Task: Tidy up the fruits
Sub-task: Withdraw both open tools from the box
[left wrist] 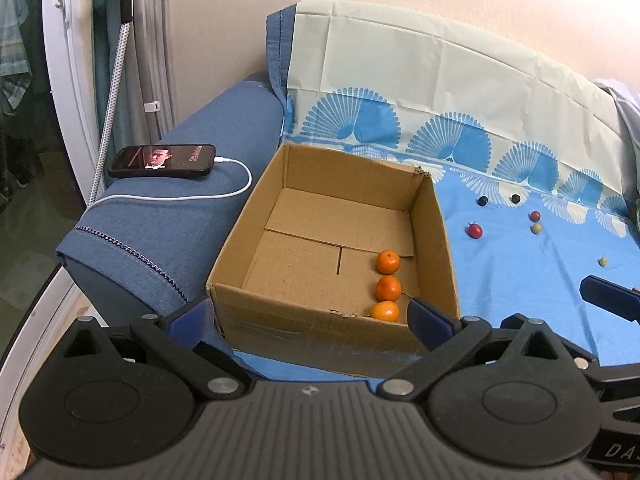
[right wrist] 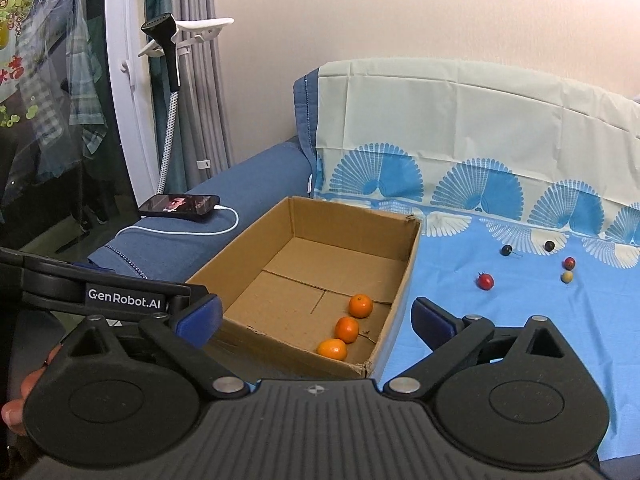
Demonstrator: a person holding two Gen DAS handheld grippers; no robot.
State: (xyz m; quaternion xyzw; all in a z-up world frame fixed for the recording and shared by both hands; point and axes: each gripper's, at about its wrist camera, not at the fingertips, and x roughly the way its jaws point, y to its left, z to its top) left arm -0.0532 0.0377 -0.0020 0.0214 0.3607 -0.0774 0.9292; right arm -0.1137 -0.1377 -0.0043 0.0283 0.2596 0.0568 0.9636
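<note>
An open cardboard box [left wrist: 440, 240] [right wrist: 256, 240] sits on a blue cloth. Three mandarins [left wrist: 387, 289] [right wrist: 347, 329] lie in a row along its right inner wall. Small fruits lie on the cloth right of the box: a red one [left wrist: 475, 231] [right wrist: 485, 281], two dark ones [left wrist: 483, 201] [right wrist: 507, 250], another red one [right wrist: 569, 262] and pale ones [left wrist: 536, 228] [right wrist: 567, 277]. My left gripper [left wrist: 308, 320] is open and empty at the box's near wall. My right gripper [right wrist: 316, 320] is open and empty over the box's near right corner.
A phone [left wrist: 162, 161] [right wrist: 180, 207] with a white charging cable lies on the blue sofa arm [left wrist: 172, 224] left of the box. A garment steamer [right wrist: 168, 52] and curtains stand behind. A patterned cloth [right wrist: 460, 128] covers the sofa back.
</note>
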